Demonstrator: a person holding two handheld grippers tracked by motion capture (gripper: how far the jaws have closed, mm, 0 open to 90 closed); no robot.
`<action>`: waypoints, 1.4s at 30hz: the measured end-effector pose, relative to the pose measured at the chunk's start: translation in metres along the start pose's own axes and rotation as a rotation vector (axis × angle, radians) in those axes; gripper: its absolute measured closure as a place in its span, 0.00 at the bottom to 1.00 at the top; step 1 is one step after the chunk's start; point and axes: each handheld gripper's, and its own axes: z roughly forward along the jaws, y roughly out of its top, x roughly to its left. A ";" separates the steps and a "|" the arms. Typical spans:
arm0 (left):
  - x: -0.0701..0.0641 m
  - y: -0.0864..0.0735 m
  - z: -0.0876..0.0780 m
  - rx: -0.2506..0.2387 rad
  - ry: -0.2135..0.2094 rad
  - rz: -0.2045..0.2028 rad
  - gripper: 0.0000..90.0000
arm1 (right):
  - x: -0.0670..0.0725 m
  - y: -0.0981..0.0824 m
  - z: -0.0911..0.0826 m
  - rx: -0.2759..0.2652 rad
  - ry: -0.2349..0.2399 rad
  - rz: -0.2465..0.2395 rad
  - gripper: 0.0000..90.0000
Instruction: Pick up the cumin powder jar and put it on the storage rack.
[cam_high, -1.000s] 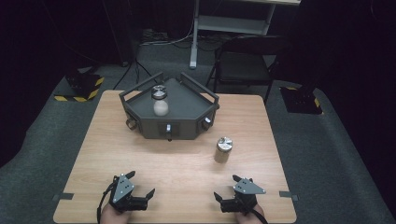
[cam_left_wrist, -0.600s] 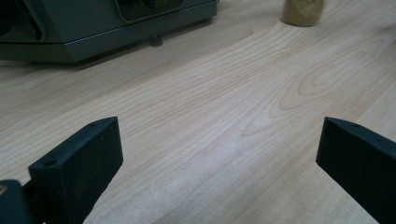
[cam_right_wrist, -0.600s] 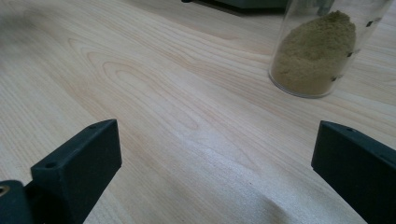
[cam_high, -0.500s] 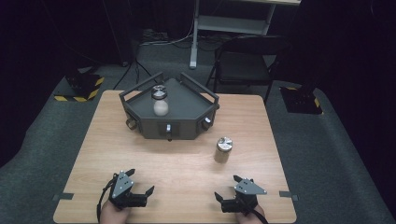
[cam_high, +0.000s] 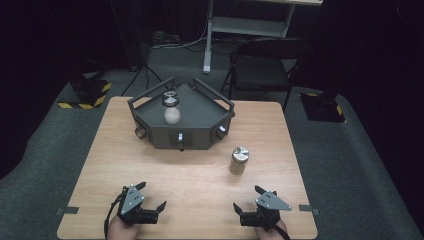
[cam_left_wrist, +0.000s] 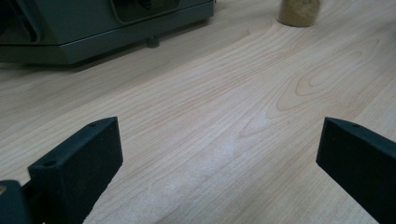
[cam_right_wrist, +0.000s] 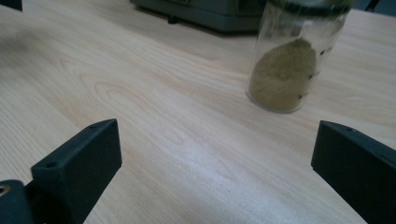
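From the high view you look forward and down over the whole light wooden table (cam_high: 150, 150). Your two gripper views sit low and close above its boards, facing away from you; both share the clear glass jar of tan powder (cam_right_wrist: 289, 60) and the grey angular tray (cam_left_wrist: 93, 32).

Left gripper (cam_high: 151, 196) has edged slightly toward the person.

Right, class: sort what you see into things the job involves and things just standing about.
Job:
- glass jar of brownish powder, metal lid
- dark grey angular tray
- jar of white powder
- left gripper, right gripper

Standing about:
- black folding chair
- grey metal stand
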 end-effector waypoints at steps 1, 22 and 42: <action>0.000 0.000 0.000 0.001 -0.001 0.001 0.01 | 0.000 0.002 -0.002 -0.005 -0.002 -0.005 0.01; 0.004 -0.004 -0.002 -0.018 -0.023 -0.014 0.01 | 0.001 0.042 -0.004 -0.040 -0.054 -0.028 0.01; 0.008 -0.005 -0.003 -0.025 -0.039 -0.040 0.01 | -0.008 0.057 0.014 -0.045 -0.067 -0.008 0.01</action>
